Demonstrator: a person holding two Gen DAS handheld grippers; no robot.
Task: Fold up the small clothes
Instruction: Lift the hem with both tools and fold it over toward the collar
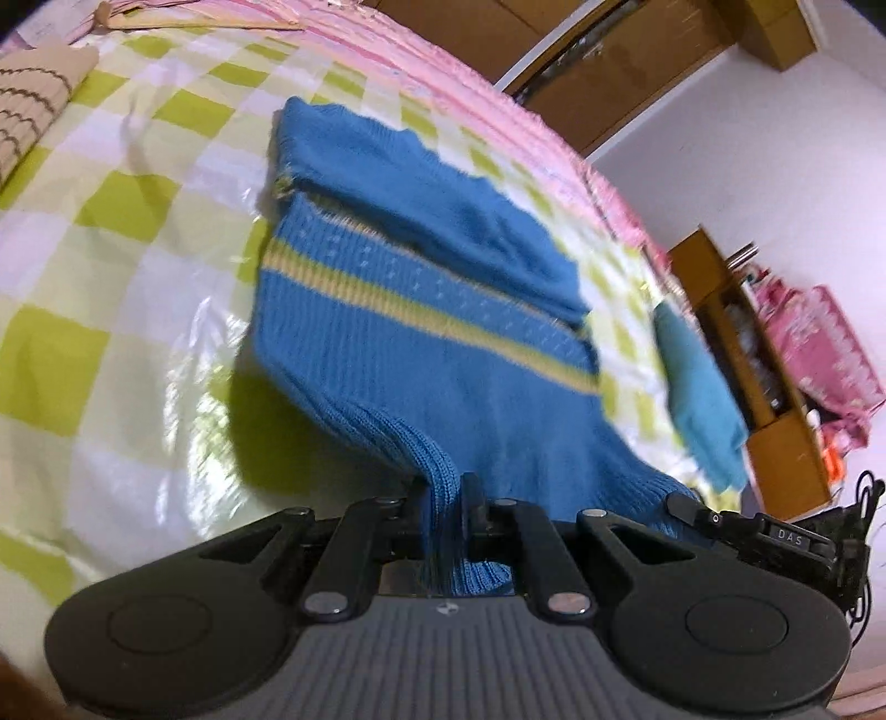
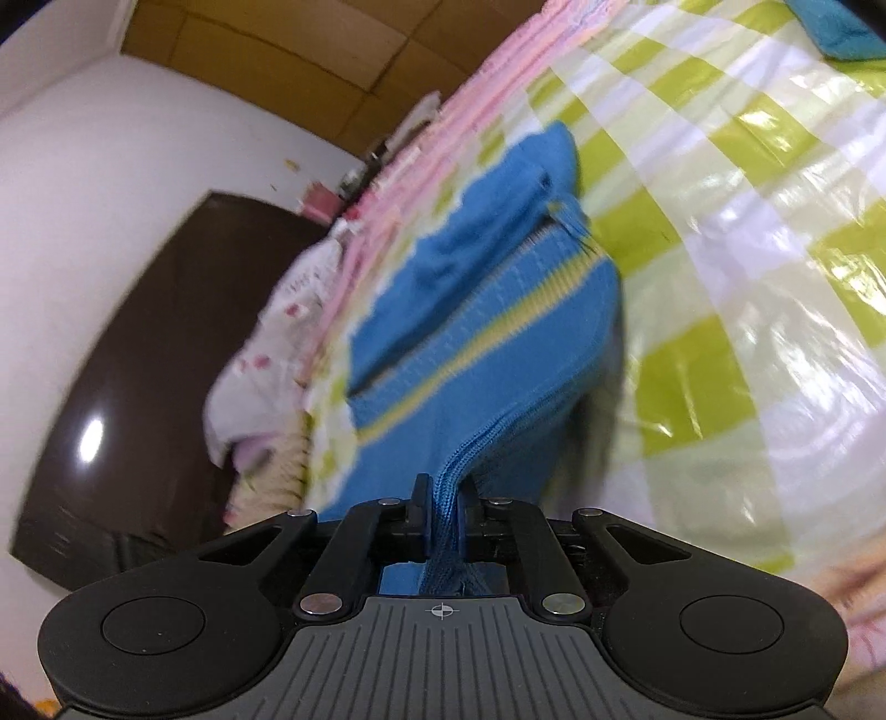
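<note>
A small blue knitted sweater point(image 1: 421, 310) with a yellow stripe lies on a green-and-white checked bed cover point(image 1: 111, 232), one sleeve folded across its chest. My left gripper point(image 1: 443, 498) is shut on the sweater's ribbed hem and lifts that edge off the cover. My right gripper point(image 2: 443, 504) is shut on another part of the same hem; the sweater point(image 2: 487, 332) stretches away from it. The right gripper's tip point(image 1: 692, 509) shows at the lower right of the left wrist view.
A second teal garment point(image 1: 703, 387) lies on the bed to the right, also showing in the right wrist view point(image 2: 841, 27). A beige striped knit point(image 1: 27, 105) lies far left. Pink bedding point(image 1: 443, 72) runs along the far edge. Wooden shelves point(image 1: 758, 365) stand beyond. White floral clothes point(image 2: 266, 354) lie by a dark panel point(image 2: 138, 387).
</note>
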